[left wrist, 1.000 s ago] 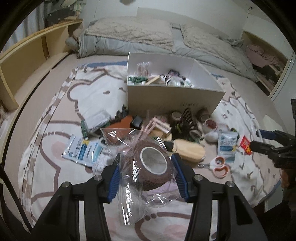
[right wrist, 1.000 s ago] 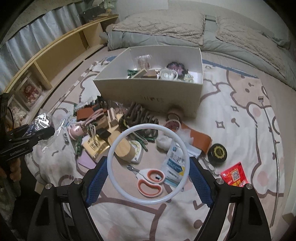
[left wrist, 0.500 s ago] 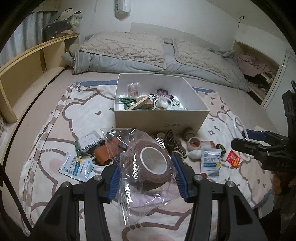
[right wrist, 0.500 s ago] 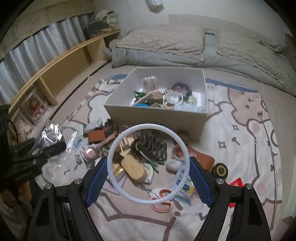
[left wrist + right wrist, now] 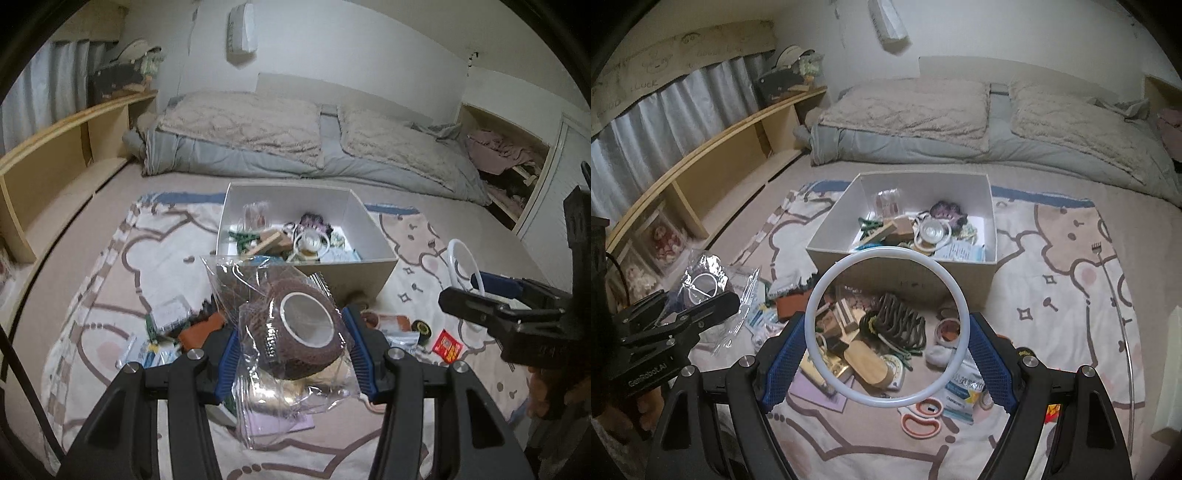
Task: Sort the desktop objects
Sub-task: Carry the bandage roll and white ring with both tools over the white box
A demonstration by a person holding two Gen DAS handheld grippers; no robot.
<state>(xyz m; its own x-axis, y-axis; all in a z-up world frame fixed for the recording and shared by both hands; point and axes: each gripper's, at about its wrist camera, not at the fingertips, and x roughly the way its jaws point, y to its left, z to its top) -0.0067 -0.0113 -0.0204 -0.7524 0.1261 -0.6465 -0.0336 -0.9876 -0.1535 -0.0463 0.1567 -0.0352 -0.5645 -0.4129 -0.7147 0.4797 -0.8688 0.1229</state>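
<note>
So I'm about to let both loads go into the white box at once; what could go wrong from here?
The brown tape roll is gripped through a loose clear plastic bag, so it may slip out.
The thin white ring is pinched only at its sides and could tilt or pop free.
The white cardboard box is already cluttered, so dropped items might bounce out.

Home bedroom, bed with grey duvet (image 5: 303, 162), wooden shelf (image 5: 713, 155), curtains (image 5: 665, 122)
</note>
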